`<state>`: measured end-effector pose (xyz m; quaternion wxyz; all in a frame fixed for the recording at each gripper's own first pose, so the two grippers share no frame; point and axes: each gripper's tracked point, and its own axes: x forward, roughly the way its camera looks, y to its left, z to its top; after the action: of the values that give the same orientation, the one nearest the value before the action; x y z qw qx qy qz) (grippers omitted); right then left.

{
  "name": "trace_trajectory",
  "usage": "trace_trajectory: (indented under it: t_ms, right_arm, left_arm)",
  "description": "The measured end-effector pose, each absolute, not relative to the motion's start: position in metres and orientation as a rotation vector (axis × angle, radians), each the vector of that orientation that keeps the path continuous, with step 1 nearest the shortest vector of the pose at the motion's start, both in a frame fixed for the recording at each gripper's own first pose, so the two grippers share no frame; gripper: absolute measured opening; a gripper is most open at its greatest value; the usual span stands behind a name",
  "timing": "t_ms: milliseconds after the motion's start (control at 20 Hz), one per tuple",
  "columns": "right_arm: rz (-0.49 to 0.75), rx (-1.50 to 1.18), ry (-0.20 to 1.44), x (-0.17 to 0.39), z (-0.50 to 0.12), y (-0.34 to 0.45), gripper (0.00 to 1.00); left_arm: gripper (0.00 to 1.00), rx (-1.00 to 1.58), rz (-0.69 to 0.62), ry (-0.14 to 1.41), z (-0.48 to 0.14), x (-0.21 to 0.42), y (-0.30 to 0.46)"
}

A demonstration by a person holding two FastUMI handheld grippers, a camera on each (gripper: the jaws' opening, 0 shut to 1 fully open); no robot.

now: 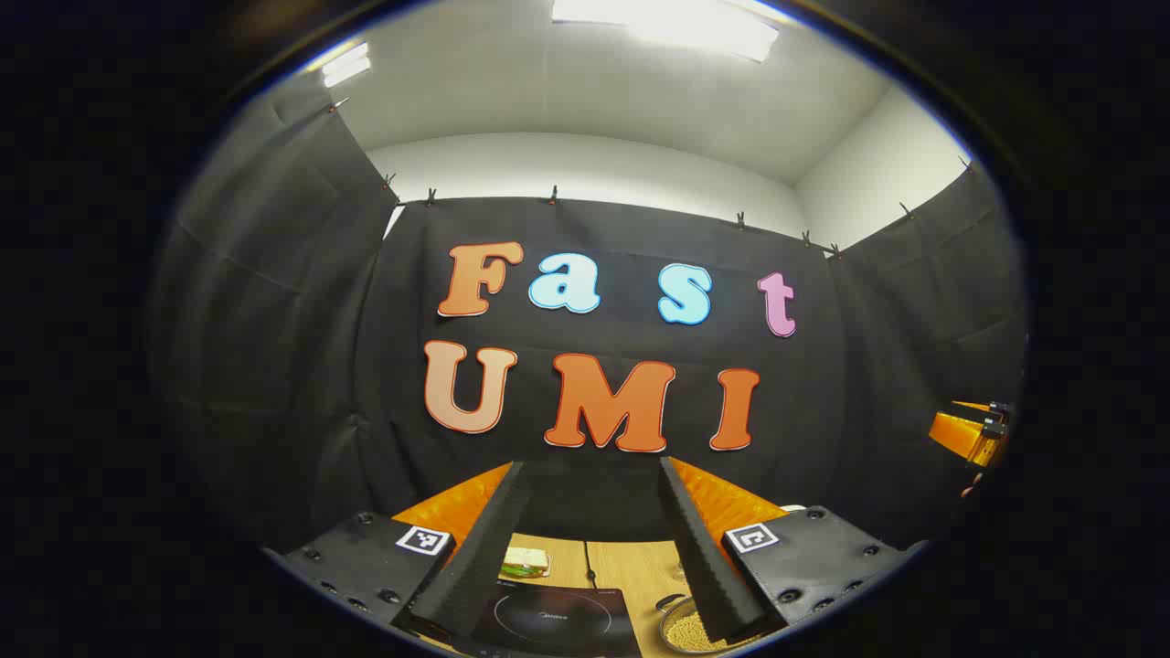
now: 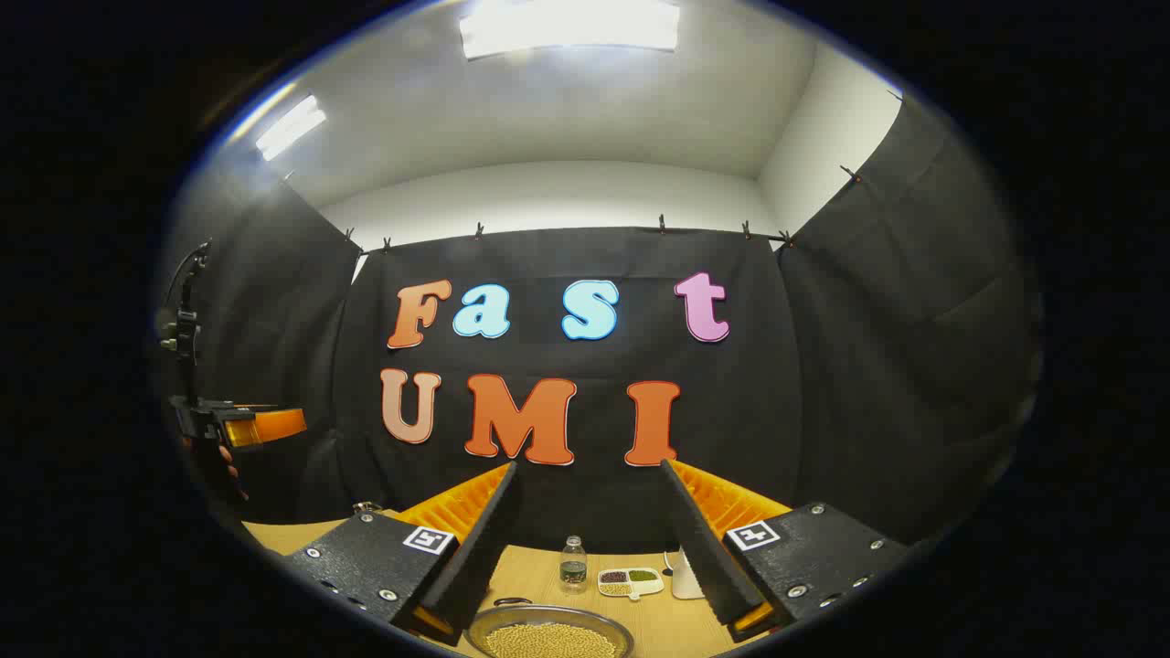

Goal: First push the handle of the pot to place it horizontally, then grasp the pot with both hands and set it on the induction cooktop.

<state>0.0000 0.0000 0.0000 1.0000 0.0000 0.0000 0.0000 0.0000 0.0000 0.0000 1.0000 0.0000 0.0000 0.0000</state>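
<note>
Both hand-held grippers hang above the counter (image 2: 640,621) with fingers spread wide and nothing between them: the left hand-held gripper (image 1: 590,548) over the induction cooktop (image 1: 553,621), the right hand-held gripper (image 2: 590,548) over the pot (image 2: 548,635) of pale beans. The pot is cut off at the lower edge; its handle is barely visible. A sandwich (image 1: 526,562) lies partly hidden behind a left finger.

Overhead ceiling light panels (image 1: 665,26) (image 2: 569,26) give bright, even illumination and are overexposed to plain white glare in both views; a second strip (image 2: 290,126) glows at upper left. The white ceiling is well lit, while the black cloth wall absorbs light and reads dim, its folds faint. Fisheye distortion bows straight edges strongly toward the rim, where the picture softens and darkens. The wooden table (image 2: 539,571) is sharp, with soft shadows.
</note>
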Motion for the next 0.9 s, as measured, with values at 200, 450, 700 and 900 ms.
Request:
trace_trajectory:
  t_ms: [200, 450, 700, 900]
  right_arm:
    - [0.005, 0.012, -0.004, 0.002, 0.001, 0.002, 0.93]
    - [0.031, 0.015, -0.004, 0.004, -0.001, 0.01, 0.93]
    - [0.033, 0.01, -0.006, 0.005, -0.003, 0.011, 0.93]
    - [0.03, 0.007, 0.003, 0.007, -0.008, 0.01, 0.97]
  left_arm:
    - [0.96, 0.008, -0.016, -0.015, 0.004, -0.001, -0.007]
    - [0.96, -0.007, -0.002, -0.027, 0.0, -0.001, -0.001]
    - [0.96, -0.029, -0.002, -0.011, -0.005, 0.003, 0.004]
    - [0.96, -0.03, 0.006, -0.004, -0.008, 0.006, 0.007]
